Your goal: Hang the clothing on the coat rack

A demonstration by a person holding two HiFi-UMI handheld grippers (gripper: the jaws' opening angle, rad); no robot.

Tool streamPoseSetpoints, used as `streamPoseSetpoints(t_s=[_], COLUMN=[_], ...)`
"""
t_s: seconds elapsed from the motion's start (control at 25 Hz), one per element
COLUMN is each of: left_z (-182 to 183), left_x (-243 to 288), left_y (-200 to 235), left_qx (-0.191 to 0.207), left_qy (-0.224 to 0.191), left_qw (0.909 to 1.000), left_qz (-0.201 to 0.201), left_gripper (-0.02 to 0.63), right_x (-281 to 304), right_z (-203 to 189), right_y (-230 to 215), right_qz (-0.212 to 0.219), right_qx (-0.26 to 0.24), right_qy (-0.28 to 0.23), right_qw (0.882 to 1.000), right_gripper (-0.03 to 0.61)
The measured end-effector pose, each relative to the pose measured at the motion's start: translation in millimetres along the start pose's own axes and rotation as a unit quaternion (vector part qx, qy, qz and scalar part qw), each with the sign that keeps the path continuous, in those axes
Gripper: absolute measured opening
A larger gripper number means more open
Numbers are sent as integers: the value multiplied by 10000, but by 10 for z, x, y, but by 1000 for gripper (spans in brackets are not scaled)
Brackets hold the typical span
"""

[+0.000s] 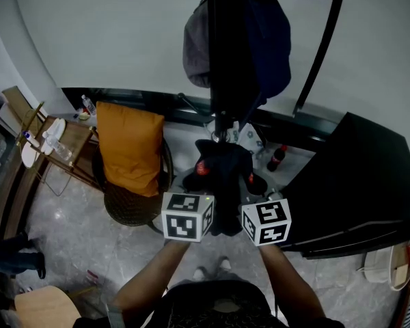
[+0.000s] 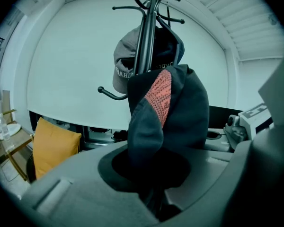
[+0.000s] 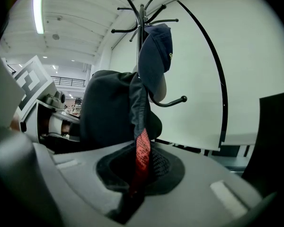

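Observation:
A dark garment (image 1: 223,171) with a red patterned lining hangs bunched between both grippers, just in front of the black coat rack (image 1: 225,53). My left gripper (image 1: 202,171) is shut on its left side, and in the left gripper view the cloth (image 2: 175,112) rises out of the left gripper (image 2: 151,197). My right gripper (image 1: 249,179) is shut on the right side; the red strip (image 3: 142,155) runs down into the right gripper (image 3: 132,197). A grey cap (image 1: 195,46) and a dark blue cap (image 1: 272,39) hang on the rack.
An orange cushion (image 1: 130,149) leans in a wicker chair at the left. A black case (image 1: 359,183) stands at the right, a bottle (image 1: 277,158) near the rack's foot. A curved black rod (image 1: 321,46) rises right of the rack. A small side table (image 1: 61,142) stands far left.

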State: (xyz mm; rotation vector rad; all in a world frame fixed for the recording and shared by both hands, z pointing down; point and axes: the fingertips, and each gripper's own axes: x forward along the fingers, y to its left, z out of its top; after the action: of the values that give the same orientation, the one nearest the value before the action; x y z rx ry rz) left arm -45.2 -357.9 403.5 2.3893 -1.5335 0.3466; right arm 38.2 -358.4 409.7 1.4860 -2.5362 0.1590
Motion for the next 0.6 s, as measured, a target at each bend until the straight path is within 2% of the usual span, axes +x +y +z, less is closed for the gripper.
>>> streamPoseSetpoints(t_s=[0.6], left_z=[-129], left_x=[14], left_y=[33], left_qx=[-100], left_qy=[109], left_qw=[9996], left_qz=[247], left_gripper=[48], right_x=[64], right_z=[-148], right_y=[75], right_qz=[370], right_qx=[-47], right_qy=[118], right_qw=[9992], right_gripper=[15])
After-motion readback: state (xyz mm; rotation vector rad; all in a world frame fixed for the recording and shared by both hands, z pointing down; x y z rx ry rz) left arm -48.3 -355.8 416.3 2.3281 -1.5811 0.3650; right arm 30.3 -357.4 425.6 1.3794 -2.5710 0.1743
